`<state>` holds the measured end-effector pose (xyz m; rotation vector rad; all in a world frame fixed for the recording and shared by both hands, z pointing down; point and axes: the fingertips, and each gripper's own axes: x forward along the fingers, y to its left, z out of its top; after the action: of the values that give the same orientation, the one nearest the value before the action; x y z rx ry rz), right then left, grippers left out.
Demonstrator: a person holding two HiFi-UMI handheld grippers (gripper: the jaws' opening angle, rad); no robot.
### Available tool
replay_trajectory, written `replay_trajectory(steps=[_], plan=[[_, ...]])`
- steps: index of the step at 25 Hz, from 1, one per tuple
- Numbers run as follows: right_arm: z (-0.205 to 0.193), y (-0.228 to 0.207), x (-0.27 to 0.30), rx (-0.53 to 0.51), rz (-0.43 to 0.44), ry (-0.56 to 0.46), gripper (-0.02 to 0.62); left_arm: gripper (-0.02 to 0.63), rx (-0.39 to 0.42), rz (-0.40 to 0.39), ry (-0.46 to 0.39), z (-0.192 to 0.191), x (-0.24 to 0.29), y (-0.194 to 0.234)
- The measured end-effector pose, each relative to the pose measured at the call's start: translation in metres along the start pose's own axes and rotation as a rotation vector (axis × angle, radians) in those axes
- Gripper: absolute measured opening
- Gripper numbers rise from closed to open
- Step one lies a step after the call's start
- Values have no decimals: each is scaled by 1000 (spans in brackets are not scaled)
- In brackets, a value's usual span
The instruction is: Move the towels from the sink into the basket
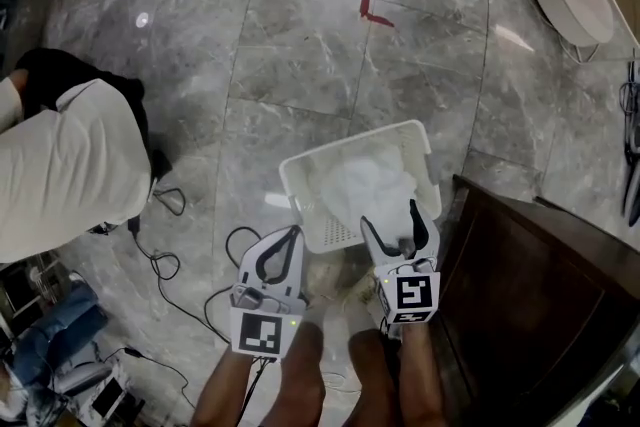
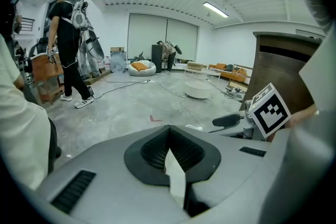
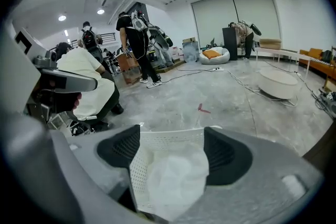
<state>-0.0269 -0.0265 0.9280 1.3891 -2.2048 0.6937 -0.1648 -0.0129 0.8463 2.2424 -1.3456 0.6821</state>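
**A:** Head view first, what have we got?

**B:** White perforated basket (image 1: 350, 143) on the grey marble floor (image 1: 300, 35), tilted towards us, with a crumpled white towel (image 1: 365, 183) lying inside it. Right gripper (image 1: 392, 215) hangs over the basket's near edge, fingers spread wide, nothing between the pads.

**A:** And its partner?

**B:** Left gripper (image 1: 296, 231) sits just beside the basket's near left corner, fingertips together, carrying nothing. A dark wooden cabinet (image 1: 530, 275) stands at the right, and a person in a white top (image 1: 60, 165) crouches at the left.

**A:** Over to the left gripper view.

**B:** Dark pads meeting at the tips, only a thin sliver of floor showing behind them. Empty. The right gripper's marker cube (image 2: 269, 111) pokes in from the right, in front of the cabinet.

**A:** Right gripper view?

**B:** Fingers well apart here. Framed between them, lower down, are the basket's perforated wall and the towel bunched inside it; the pads aren't pressing on either. A red mark (image 3: 203, 109) shows on the floor beyond.
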Motion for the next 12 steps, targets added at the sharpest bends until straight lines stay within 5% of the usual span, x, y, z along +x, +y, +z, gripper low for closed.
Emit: replay_trajectory(steps=[12], plan=[[127, 14, -67, -47, 0, -79, 329, 9, 51, -16, -89, 118, -48, -8]])
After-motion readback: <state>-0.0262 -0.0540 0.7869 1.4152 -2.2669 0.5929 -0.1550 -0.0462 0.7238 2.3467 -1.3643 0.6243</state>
